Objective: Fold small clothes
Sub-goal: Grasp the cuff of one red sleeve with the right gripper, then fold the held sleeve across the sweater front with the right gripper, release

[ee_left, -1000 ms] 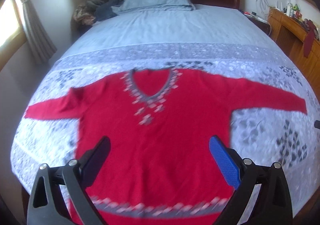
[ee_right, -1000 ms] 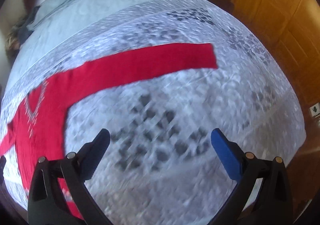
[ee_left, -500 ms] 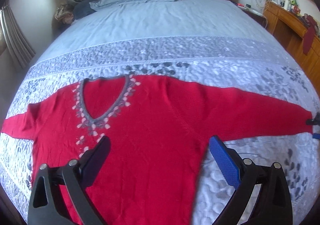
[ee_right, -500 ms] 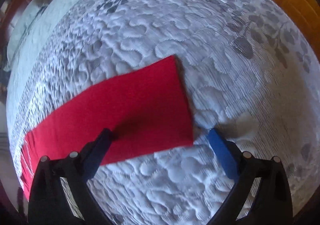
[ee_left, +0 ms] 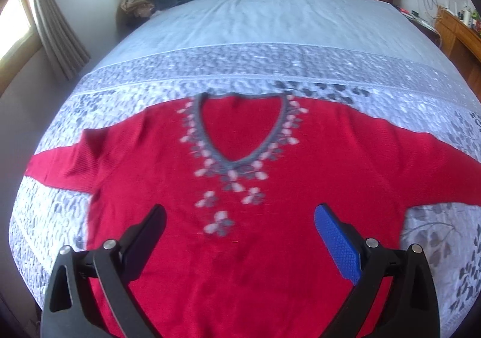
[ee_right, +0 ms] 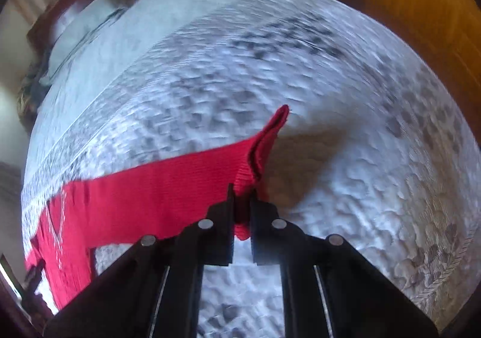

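Your right gripper point(ee_right: 242, 196) has just closed on the red sweater's point(ee_left: 240, 247) sleeve cuff point(ee_right: 261, 154) near the bed's point(ee_left: 270, 31) right edge; the sleeve's long axis runs leftward to the body, where your left gripper point(ee_left: 240, 226) hovers wide open, empty.

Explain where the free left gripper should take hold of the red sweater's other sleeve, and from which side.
Probably the cuff end of the flat sleeve, coming from above: it lies spread on the bed, and the open left gripper hovers over the sweater.
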The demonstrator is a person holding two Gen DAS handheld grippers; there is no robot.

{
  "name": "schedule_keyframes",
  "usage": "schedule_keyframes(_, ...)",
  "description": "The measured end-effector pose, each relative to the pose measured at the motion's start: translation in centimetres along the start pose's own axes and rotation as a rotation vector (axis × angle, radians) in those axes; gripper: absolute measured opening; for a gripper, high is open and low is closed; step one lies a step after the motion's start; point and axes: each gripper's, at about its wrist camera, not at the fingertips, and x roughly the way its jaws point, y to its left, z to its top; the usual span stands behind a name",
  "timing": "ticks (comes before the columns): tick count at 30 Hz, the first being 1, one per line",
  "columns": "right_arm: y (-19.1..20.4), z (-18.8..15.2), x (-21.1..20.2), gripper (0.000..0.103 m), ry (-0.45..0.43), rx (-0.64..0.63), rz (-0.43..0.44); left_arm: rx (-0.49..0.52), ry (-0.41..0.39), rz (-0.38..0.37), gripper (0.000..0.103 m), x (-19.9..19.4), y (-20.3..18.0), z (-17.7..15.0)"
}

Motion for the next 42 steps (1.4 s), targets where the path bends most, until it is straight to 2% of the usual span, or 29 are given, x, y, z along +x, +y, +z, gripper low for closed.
schedule_keyframes(4,8.6,-1.3,0.1,0.007,0.022,-0.133,0.025,-0.046,0.009,0.029,0.099,0.1,4.7,-0.2)
schedule_keyframes(10,24.3,-5.9,3.1,0.007,0.108,-0.329,0.133,-0.116,0.023,0.037,0.099,0.2,11.5,-0.7)
schedule_keyframes(13,31.3,-8.1,4.7,0.007,0.150,-0.374,0.215,-0.136,0.018,0.037,0.099,0.0,13.9,-0.7)
schedule_keyframes(19,41.6,-10.9,8.1,0.008,0.232,-0.424,0.352,-0.168,0.024,0.005,0.099,0.3,16.4,-0.8)
schedule_keyframes(20,42.3,-11.2,8.6,0.015,0.244,-0.432,0.349,-0.170,0.026,-0.006,0.099,0.4,16.5,-0.7)
schedule_keyframes(22,42.7,-11.5,8.7,0.027,0.243,-0.415,0.345,-0.165,0.034,-0.024,0.099,0.8,16.4,-0.6)
schedule_keyframes(24,41.6,-11.3,7.7,0.029,0.220,-0.400,0.380,-0.154,0.045,-0.063,0.099,1.2,15.9,-0.4)
schedule_keyframes(26,39.6,-10.8,6.8,0.029,0.187,-0.406,0.356,-0.141,0.047,-0.121,0.099,1.5,15.1,-0.2)
schedule_keyframes(28,36.9,-10.5,5.3,0.029,0.149,-0.414,0.325,-0.122,0.064,-0.213,0.098,2.0,13.7,0.4)
schedule_keyframes(30,34.5,-10.6,4.8,0.029,0.144,-0.405,0.317,-0.122,0.111,-0.354,0.097,3.3,11.8,1.1)
schedule_keyframes(31,33.0,-10.8,4.5,0.029,0.143,-0.401,0.306,-0.124,0.131,-0.398,0.096,3.9,11.2,1.3)
schedule_keyframes(33,31.1,-11.3,4.5,0.029,0.138,-0.402,0.285,-0.133,0.209,-0.497,0.078,5.8,9.1,1.6)
schedule_keyframes(35,29.3,-11.9,4.6,0.029,0.132,-0.409,0.260,-0.149,0.279,-0.556,0.073,7.7,7.4,1.8)
schedule_keyframes(37,27.9,-12.7,4.9,0.029,0.125,-0.412,0.241,-0.156,0.317,-0.571,0.073,9.1,6.2,1.8)
schedule_keyframes(40,26.7,-13.5,5.6,0.029,0.126,-0.398,0.250,-0.155,0.361,-0.555,0.070,10.8,5.0,1.5)
schedule_keyframes(42,26.1,-13.8,5.8,0.029,0.121,-0.394,0.249,-0.162,0.379,-0.556,0.054,11.6,4.6,1.4)
